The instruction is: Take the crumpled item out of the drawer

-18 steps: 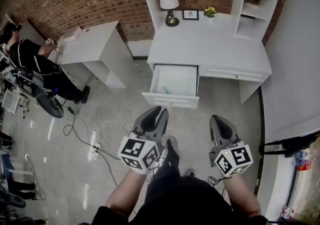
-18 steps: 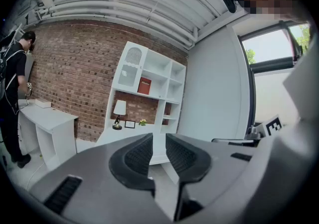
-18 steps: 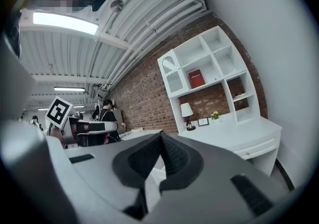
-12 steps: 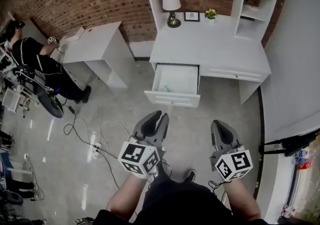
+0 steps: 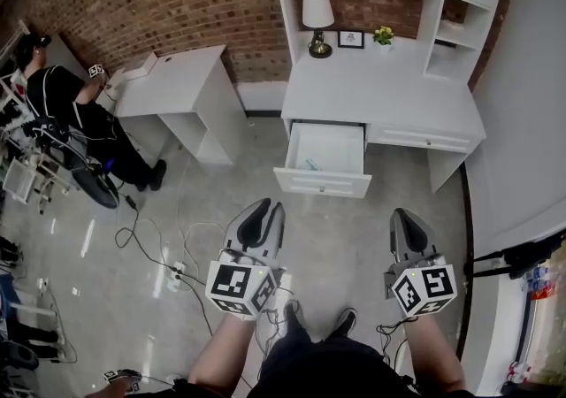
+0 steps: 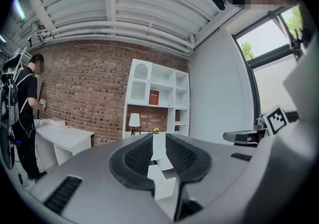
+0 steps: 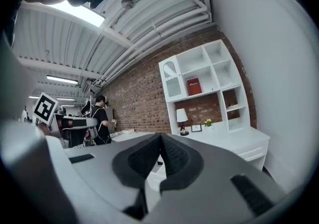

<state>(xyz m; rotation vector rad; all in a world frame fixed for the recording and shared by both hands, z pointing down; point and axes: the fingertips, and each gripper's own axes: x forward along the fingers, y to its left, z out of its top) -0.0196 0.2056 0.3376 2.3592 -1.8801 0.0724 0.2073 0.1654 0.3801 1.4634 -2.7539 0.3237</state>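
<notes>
The white desk (image 5: 380, 87) stands against the brick wall with its left drawer (image 5: 323, 182) pulled out. A small pale crumpled item (image 5: 310, 164) lies inside it near the left side. Both grippers hang over the floor well short of the drawer. My left gripper (image 5: 263, 212) is open with a narrow gap and nothing between its fingers; in the left gripper view (image 6: 159, 141) the desk shows through that gap. My right gripper (image 5: 403, 218) is shut and empty, and in the right gripper view (image 7: 160, 138) its pads meet.
A lamp (image 5: 317, 16), a small picture frame (image 5: 351, 38) and a plant (image 5: 383, 34) stand on the desk under white shelves. A second white desk (image 5: 177, 87) is at left, with a person (image 5: 62, 104) beside it. Cables (image 5: 168, 255) trail over the floor.
The head view has shifted, so the desk and drawer now sit further right in it. Both grippers sit a little lower in the picture. Their jaws look unchanged.
</notes>
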